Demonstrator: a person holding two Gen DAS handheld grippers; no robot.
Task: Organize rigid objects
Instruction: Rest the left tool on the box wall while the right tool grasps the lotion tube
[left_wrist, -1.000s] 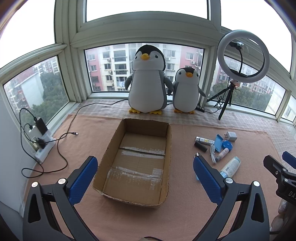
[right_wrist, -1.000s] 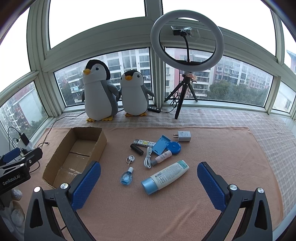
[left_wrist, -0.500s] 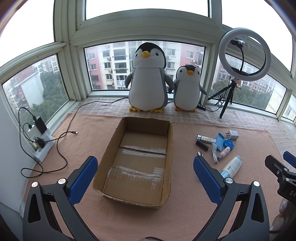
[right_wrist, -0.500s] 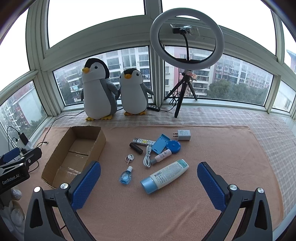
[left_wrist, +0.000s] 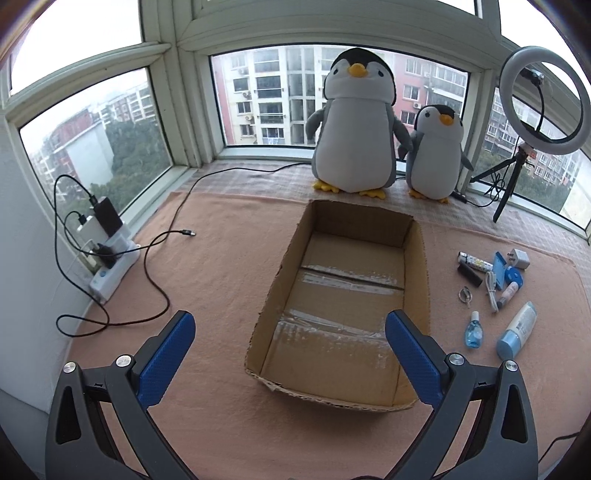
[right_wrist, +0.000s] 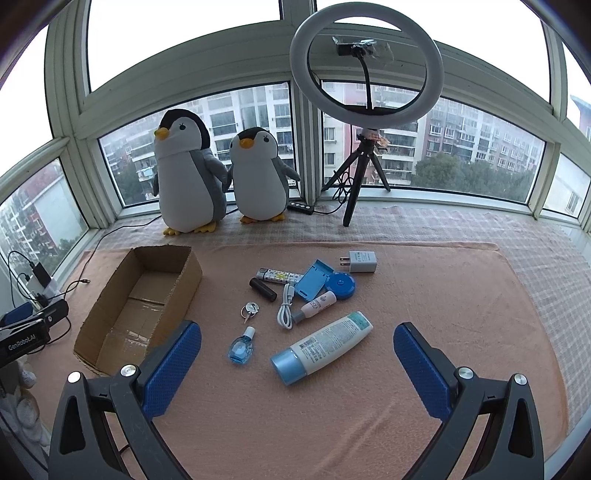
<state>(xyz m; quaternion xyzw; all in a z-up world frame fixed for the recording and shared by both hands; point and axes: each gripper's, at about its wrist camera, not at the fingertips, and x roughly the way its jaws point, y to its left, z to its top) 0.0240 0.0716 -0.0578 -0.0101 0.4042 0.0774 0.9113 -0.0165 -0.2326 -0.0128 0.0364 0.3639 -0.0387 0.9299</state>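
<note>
Two blue-padded grippers, left (left_wrist: 288, 343) and right (right_wrist: 297, 356), hovering spread wide (gripping nothing), open brown cardboard box (right_wrist: 110, 328) lying empty on peach cloth (right_wrist: 424, 295), white blue-capped lotion tube (right_wrist: 321, 347) lying right of it among small items.

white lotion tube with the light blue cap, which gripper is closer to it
Right. The right gripper hovers open just short of the white lotion tube with the light blue cap; the left gripper is over the brown cardboard box.

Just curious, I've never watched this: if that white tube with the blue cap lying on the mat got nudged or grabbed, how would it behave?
The white tube lies on its side and looks round, so a sideways nudge would probably roll it. Its smooth plastic may be slippery. The peach mat looks soft and should slow it.
</note>
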